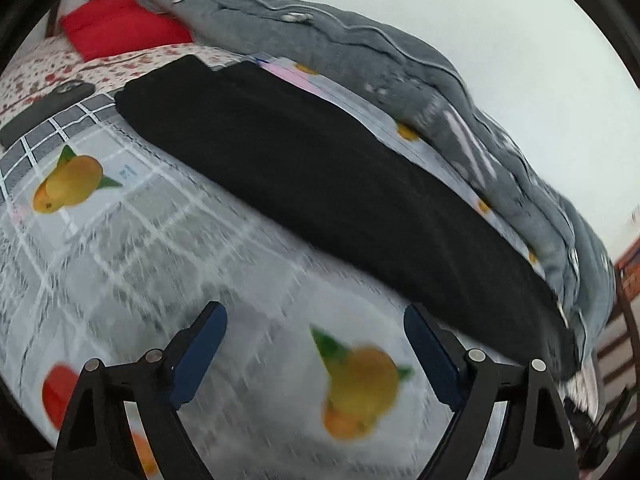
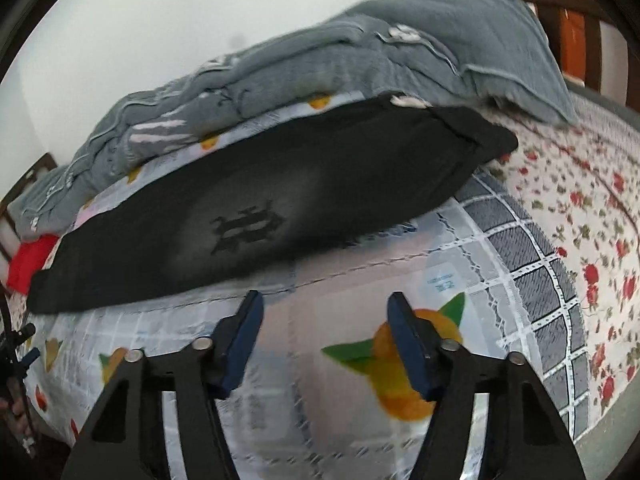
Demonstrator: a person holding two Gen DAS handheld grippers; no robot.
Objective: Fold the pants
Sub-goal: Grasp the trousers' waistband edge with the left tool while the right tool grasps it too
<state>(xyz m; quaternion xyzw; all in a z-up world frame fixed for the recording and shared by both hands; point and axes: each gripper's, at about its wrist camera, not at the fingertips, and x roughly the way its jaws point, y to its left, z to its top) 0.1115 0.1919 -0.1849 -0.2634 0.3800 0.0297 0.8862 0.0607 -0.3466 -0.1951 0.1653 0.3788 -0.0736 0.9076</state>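
Observation:
Black pants lie stretched out, folded lengthwise into one long band, on a fruit-print cloth on the bed. In the right wrist view the pants show a dark printed logo and one end at the right. My left gripper is open and empty, just in front of the pants' near edge. My right gripper is open and empty, just short of the pants' near edge.
A grey quilt is bunched along the far side of the pants, also in the right wrist view. A red pillow and a dark phone lie on the floral sheet. Wooden bed rails stand at the ends.

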